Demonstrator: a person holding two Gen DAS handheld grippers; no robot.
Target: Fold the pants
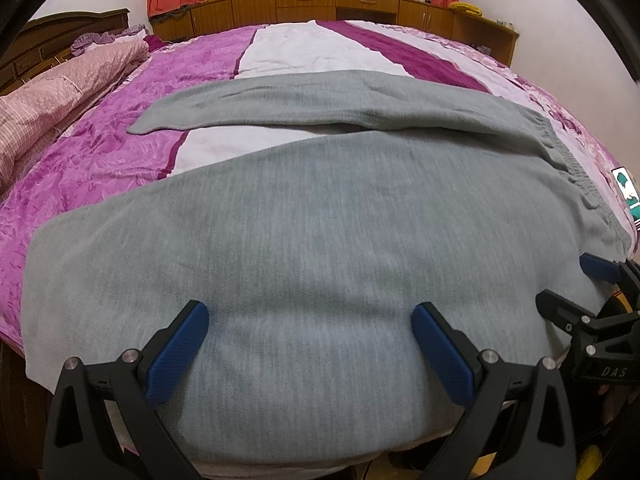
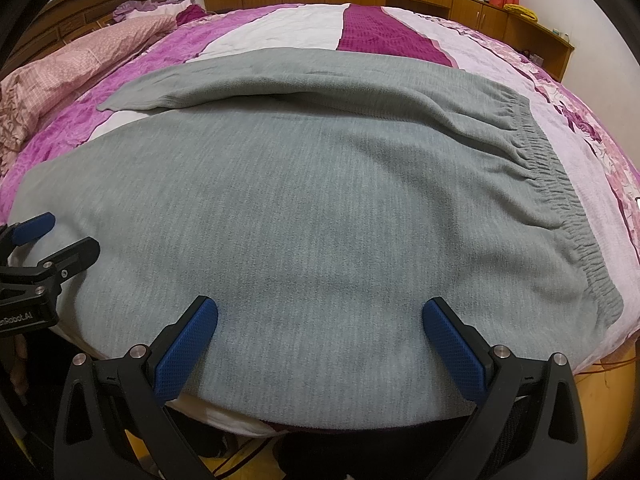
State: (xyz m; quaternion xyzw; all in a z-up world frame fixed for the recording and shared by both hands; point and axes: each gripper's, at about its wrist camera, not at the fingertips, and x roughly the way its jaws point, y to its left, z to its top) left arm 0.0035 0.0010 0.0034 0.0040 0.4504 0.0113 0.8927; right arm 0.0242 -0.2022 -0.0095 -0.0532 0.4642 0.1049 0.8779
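Note:
Grey pants [image 1: 304, 216] lie spread flat on the bed, legs running left, the gathered waistband [image 1: 576, 168] at the right. They also show in the right wrist view [image 2: 320, 208], with the waistband [image 2: 556, 184] at right. My left gripper [image 1: 310, 316] is open, its blue pads over the near leg by the bed's front edge. My right gripper [image 2: 320, 312] is open over the near leg, closer to the waistband. Each gripper shows in the other's view: the right one [image 1: 600, 276] and the left one [image 2: 36, 232]. Neither holds cloth.
The bed has a purple, white and magenta striped cover [image 1: 120, 140]. A pink quilt [image 1: 48, 104] is piled at the far left. Wooden cabinets [image 1: 320, 4] and curtains stand behind the bed. A small card [image 1: 628, 192] lies at the right edge.

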